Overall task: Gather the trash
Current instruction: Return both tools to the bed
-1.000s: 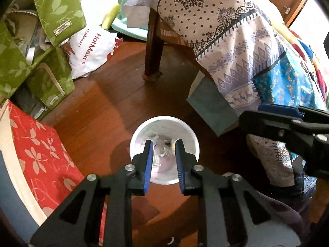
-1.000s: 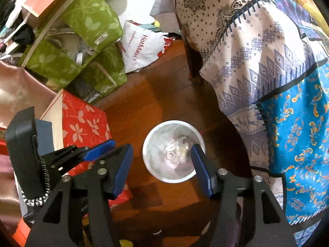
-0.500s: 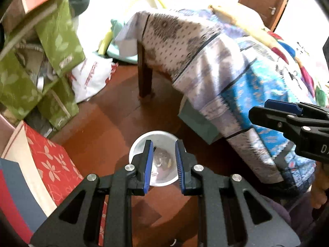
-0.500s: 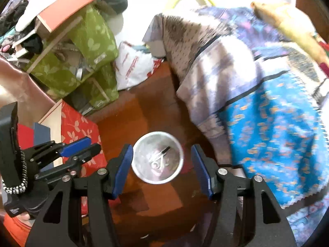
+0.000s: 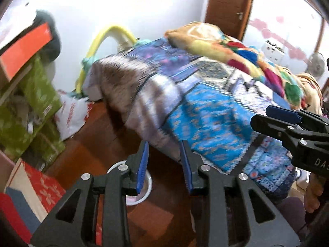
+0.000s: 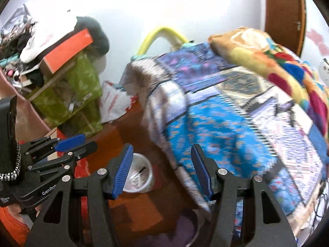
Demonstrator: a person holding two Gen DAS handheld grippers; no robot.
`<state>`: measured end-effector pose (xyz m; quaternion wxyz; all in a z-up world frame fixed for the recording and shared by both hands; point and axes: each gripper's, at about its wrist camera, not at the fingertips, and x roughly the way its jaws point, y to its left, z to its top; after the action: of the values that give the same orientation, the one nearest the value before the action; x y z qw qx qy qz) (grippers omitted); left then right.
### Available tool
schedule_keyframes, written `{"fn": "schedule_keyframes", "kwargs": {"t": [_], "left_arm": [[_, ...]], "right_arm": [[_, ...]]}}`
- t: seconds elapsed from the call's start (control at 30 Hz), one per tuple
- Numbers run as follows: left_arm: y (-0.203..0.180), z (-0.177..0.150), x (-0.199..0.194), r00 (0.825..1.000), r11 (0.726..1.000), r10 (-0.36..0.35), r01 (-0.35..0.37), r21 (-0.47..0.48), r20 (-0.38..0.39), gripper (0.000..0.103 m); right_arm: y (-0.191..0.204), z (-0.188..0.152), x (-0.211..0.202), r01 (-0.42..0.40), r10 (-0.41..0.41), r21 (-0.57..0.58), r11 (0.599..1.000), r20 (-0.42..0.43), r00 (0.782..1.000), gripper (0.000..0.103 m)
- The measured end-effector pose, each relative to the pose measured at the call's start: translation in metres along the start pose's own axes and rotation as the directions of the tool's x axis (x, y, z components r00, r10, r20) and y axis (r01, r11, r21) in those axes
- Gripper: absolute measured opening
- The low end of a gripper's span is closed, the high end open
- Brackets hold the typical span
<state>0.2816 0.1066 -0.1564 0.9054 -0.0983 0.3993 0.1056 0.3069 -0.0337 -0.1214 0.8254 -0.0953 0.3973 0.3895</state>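
Note:
A white trash bin (image 6: 140, 175) stands on the wooden floor beside the bed, with scraps of trash inside; in the left wrist view only part of its rim (image 5: 148, 182) shows behind my fingers. My left gripper (image 5: 164, 167) is open and empty, raised above the bin and facing the bed. My right gripper (image 6: 161, 171) is open wide and empty, also raised, with the bin behind its left finger. Each gripper shows in the other's view: the right one at the right edge (image 5: 287, 123), the left one at the left edge (image 6: 61, 150).
A bed with a patterned blue and grey cover (image 5: 205, 113) and a colourful blanket (image 6: 277, 65) fills the right. Green bags (image 5: 30, 113), a red floral box (image 5: 43, 187) and a white plastic bag (image 6: 117, 103) crowd the left. A wooden door (image 5: 228, 6) stands behind.
Both grippers have lifted up and tilted away from the bin toward the bed. The left jaws have opened wider. The bin has dropped low in both views.

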Motion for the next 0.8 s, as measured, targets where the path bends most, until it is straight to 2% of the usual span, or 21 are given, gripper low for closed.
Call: {"fn": "schedule_keyframes", "kwargs": {"t": [0.07,0.3,0.43,0.6,0.8], "left_arm": [[-0.020,0.006,-0.001,1.000,0.999,-0.018,0.018,0.028,0.010,0.039],[-0.086,0.032,0.012,0.995,0.990,-0.098,0.095,0.100,0.017,0.043],[-0.119,0.047,0.033,0.989,0.984,-0.146,0.145,0.107,-0.005,0.043],[-0.159,0.070,0.067,0.985,0.977,-0.173,0.175,0.125,-0.027,0.043],[-0.197,0.092,0.113,0.977,0.968,-0.198,0.207,0.145,-0.074,0.043]], "right_arm": [[-0.016,-0.001,-0.014,0.026,-0.026,0.015,1.000,0.026,0.999,0.055],[-0.072,-0.010,-0.051,0.113,-0.118,0.075,0.991,0.070,0.991,0.055],[-0.112,-0.015,-0.063,0.173,-0.181,0.113,0.979,0.071,0.981,0.055],[-0.160,-0.024,-0.068,0.240,-0.250,0.159,0.958,0.051,0.967,0.055],[-0.213,-0.029,-0.063,0.284,-0.295,0.217,0.934,0.022,0.955,0.055]]}}
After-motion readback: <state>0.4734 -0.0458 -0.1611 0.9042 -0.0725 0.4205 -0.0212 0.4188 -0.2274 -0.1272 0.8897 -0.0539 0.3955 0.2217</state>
